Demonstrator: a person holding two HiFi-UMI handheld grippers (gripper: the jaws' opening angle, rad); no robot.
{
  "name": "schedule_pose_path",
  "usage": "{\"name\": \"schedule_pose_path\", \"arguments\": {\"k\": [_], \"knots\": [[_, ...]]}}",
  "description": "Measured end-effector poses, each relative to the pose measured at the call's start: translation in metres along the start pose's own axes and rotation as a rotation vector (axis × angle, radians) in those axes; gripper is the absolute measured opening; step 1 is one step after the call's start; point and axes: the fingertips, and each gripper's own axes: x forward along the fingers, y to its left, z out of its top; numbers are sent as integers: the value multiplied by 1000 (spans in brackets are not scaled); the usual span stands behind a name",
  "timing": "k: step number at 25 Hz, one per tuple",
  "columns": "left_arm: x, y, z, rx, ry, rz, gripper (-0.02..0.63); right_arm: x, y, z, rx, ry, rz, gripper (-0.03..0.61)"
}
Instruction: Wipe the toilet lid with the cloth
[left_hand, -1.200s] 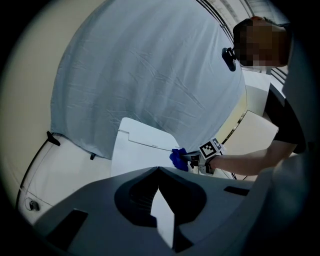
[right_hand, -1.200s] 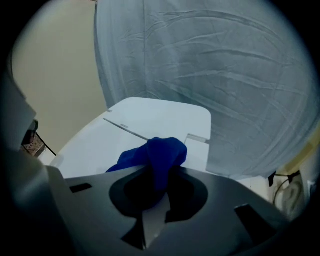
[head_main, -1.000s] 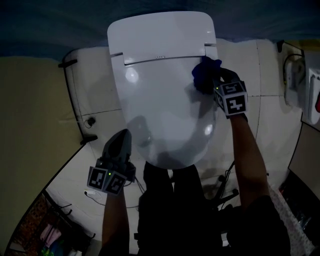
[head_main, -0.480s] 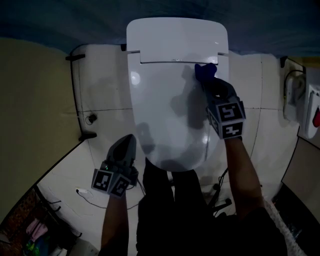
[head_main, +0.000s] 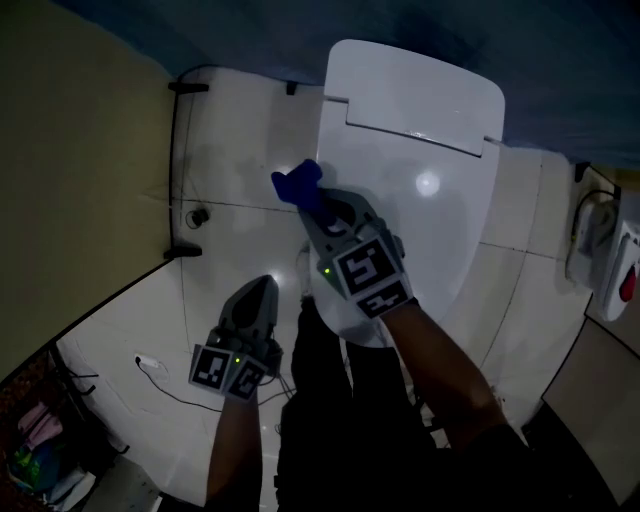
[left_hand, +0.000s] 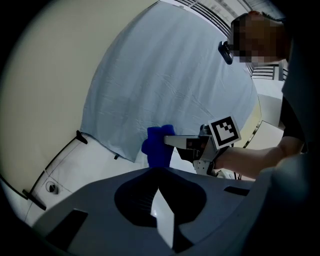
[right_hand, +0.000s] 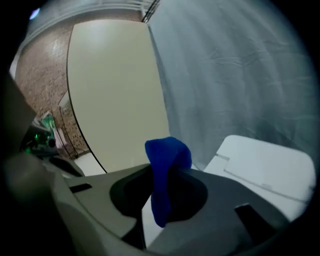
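Note:
The white toilet lid (head_main: 440, 210) is down, with the tank cover (head_main: 420, 90) behind it. My right gripper (head_main: 315, 207) reaches across the lid's front left part and is shut on a blue cloth (head_main: 298, 185). The cloth pokes out just past the lid's left edge. In the right gripper view the cloth (right_hand: 167, 165) hangs folded between the jaws, and the toilet (right_hand: 265, 165) lies to the right. My left gripper (head_main: 252, 300) is shut and holds nothing, low over the floor left of the bowl. The left gripper view shows the cloth (left_hand: 157, 147) and the right gripper (left_hand: 192, 144) ahead.
A blue sheet (left_hand: 170, 75) hangs behind the toilet. A beige wall (head_main: 80, 180) stands to the left. Black pipes (head_main: 182, 170) and a cable (head_main: 160, 375) run over the white floor. A wall fixture (head_main: 590, 240) is at the right. The person's dark legs (head_main: 340, 400) are before the bowl.
The right gripper has carried the cloth from the lid's far right, near the hinge, across to its front left edge. The head view has swung. The left gripper has hardly moved.

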Motion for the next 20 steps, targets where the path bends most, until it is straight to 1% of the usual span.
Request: {"name": "schedule_pose_path", "arguments": {"k": [2, 3, 4, 5, 8, 13, 16, 18, 20], "knots": [[-8, 7, -7, -7, 9, 8, -11, 17, 6, -15, 124, 28, 37, 54], [-10, 10, -12, -4, 20, 9, -11, 24, 4, -28, 178, 56, 38, 54], [-13, 12, -17, 2, 33, 9, -11, 30, -1, -43, 211, 89, 26, 54], [-14, 14, -21, 2, 41, 9, -11, 34, -8, -58, 219, 125, 5, 54], [-13, 15, -26, -7, 47, 4, -11, 30, -28, -91, 165, 206, -69, 54], [1, 4, -35, 9, 70, -28, -11, 8, -59, -125, 88, 272, -153, 54], [16, -10, -30, 11, 54, -40, -11, -12, -77, -136, 58, 283, -185, 55], [21, -17, -35, 26, 76, -59, -11, -26, -90, -143, 61, 279, -208, 54], [24, -22, -45, 66, 118, -85, -11, -43, -105, -151, 75, 280, -232, 54]]}}
